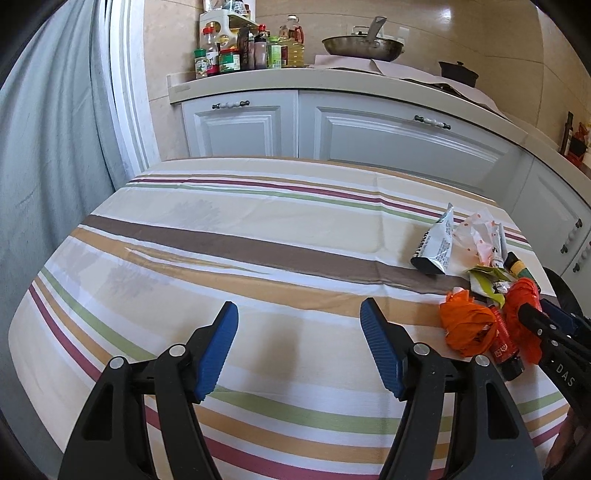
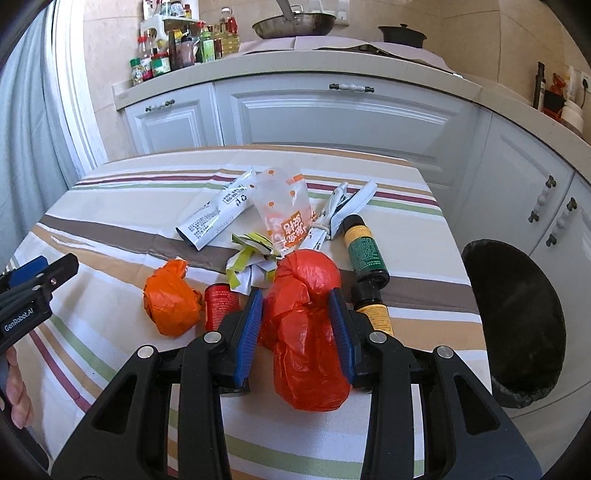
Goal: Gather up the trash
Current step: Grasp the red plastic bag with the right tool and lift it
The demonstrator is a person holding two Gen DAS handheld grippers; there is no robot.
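Trash lies in a heap on the striped tablecloth (image 2: 110, 332). My right gripper (image 2: 297, 317) is shut on a crumpled red plastic bag (image 2: 306, 332), its blue pads pressing both sides. Beside it lie a crumpled orange bag (image 2: 171, 299), a red tube (image 2: 221, 304), a yellow-green wrapper (image 2: 251, 258), a grey pouch (image 2: 216, 214), a clear orange-dotted bag (image 2: 284, 210), a foil wrapper (image 2: 343, 206) and a dark green-labelled bottle (image 2: 365, 249). My left gripper (image 1: 299, 332) is open and empty over bare cloth, left of the heap (image 1: 480, 295).
A black trash bin (image 2: 517, 325) stands just off the table's right edge. White kitchen cabinets (image 2: 332, 114) run behind the table, with sauce bottles (image 2: 177, 48), a wok (image 2: 293, 24) and a black pot (image 2: 402, 35) on the counter. A grey curtain (image 1: 44, 166) hangs at the left.
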